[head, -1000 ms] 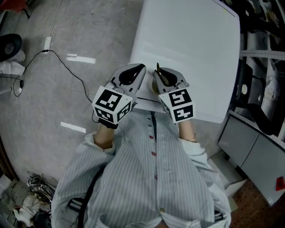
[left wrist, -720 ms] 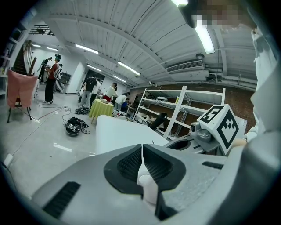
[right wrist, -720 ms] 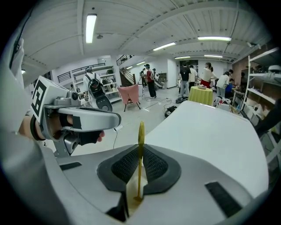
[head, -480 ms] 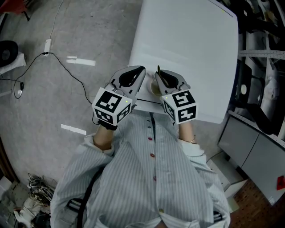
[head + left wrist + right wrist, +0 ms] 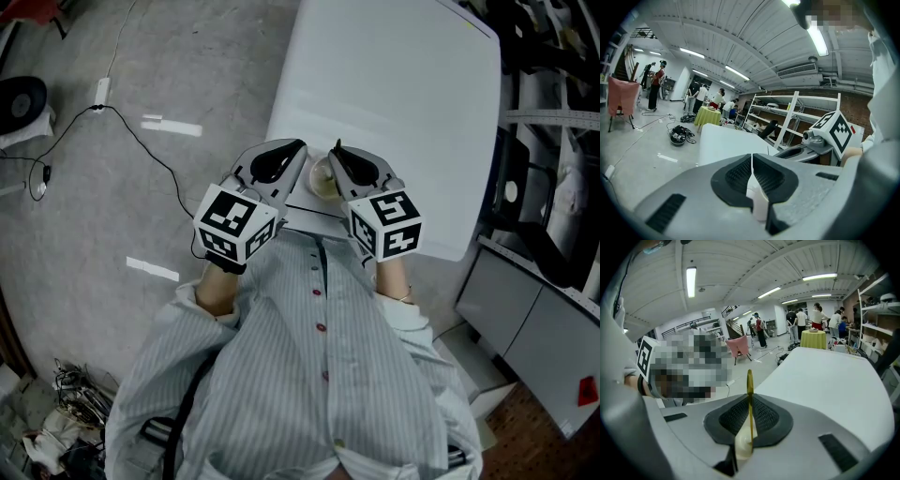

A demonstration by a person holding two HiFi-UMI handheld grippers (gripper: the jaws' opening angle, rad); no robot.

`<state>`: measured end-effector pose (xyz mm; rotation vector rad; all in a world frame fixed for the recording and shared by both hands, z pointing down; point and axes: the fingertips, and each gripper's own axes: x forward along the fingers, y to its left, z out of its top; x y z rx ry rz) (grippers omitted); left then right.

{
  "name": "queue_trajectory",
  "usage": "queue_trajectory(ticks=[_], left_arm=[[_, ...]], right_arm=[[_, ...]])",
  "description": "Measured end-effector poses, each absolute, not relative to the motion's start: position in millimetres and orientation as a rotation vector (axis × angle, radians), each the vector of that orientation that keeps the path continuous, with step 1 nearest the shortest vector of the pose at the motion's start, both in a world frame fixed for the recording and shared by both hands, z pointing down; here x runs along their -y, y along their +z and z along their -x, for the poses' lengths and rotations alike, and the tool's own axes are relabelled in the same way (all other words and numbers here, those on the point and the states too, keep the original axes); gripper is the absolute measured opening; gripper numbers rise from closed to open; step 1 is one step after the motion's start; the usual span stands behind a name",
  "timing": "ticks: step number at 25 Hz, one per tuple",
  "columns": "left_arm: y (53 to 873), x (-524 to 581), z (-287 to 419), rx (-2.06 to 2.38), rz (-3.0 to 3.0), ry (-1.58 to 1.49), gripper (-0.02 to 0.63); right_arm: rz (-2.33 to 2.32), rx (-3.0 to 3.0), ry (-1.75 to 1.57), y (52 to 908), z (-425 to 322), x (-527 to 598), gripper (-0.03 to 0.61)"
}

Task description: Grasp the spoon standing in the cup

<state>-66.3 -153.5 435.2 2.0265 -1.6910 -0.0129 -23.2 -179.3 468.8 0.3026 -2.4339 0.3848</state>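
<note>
Two claws meet at the near edge of a white bench (image 5: pixel 403 103), seen from above past a pale striped shirt (image 5: pixel 319 366). Between them sits a small cream cup (image 5: pixel 320 178), close to that near edge. A spoon (image 5: pixel 749 380) stands in the cup. It is thin and brass-gold, and its handle rises upright as a narrow strip with a slightly wider, rounded end on top. The right claw (image 5: pixel 343 159) has just been closing its jaws. In the right gripper view they are nearly together, with the ribbed black pads pressing on the spoon's handle from either side. The tip of the handle pokes out above the pads, and the cup's cream shape shows below them. The left claw (image 5: pixel 292 150) is closed as well. In the left gripper view its pads touch at the top and pinch something white lower down. This looks like the cup's wall, though that view is too tight to be sure.
</note>
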Motion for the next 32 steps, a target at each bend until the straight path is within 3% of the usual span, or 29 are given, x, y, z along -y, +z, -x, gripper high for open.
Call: queue_trajectory(ticks=[32], left_arm=[[374,181,51,1.794,-2.087,-0.040,0.017]], right_arm=[[-0.253,2.716,0.445,364,12,212,0.025]])
